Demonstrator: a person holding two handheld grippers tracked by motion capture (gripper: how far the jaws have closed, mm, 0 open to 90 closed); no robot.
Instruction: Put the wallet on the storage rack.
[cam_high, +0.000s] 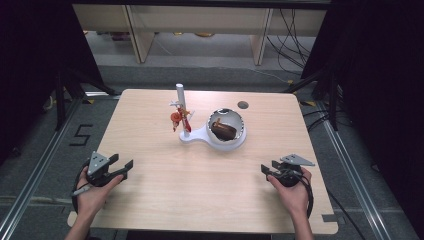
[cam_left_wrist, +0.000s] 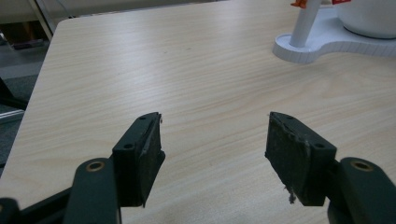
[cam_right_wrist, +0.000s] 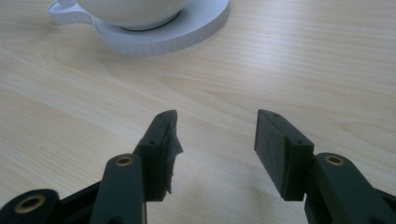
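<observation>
A person sits at a light wooden table (cam_high: 165, 190) with a gripper in each hand. The left gripper (cam_high: 124, 167) rests near the table's left edge, towards the near side, its jaws spread apart with nothing between them. In the left gripper view its two black pads (cam_left_wrist: 150, 149) stand wide over bare wood. The right gripper (cam_high: 267, 171) lies near the right edge at about the same depth, its jaws likewise apart and empty; the right gripper view shows bare table between its pads (cam_right_wrist: 271, 149).

No earlier frame is given, so only the stance is told: both grippers are open and hold nothing.

Well apart from both, at the middle of the table and a little farther back, stands a white stand (cam_high: 200, 137) with a flat keyhole-shaped base. A white post (cam_high: 182, 107) rises upright from its narrow left end. Small red and orange things (cam_high: 181, 119) hang on the post, too small to tell what they are. On the round right end of the base sits a bowl (cam_high: 239, 131), white outside and shiny inside, with a brown thing (cam_high: 223, 130) lying in it.

A small dark round spot (cam_high: 243, 105) marks the table behind the bowl. The left gripper view shows the post (cam_left_wrist: 304, 23) and base at upper right; the right gripper view shows the bowl (cam_right_wrist: 133, 11) on the base at top.
</observation>
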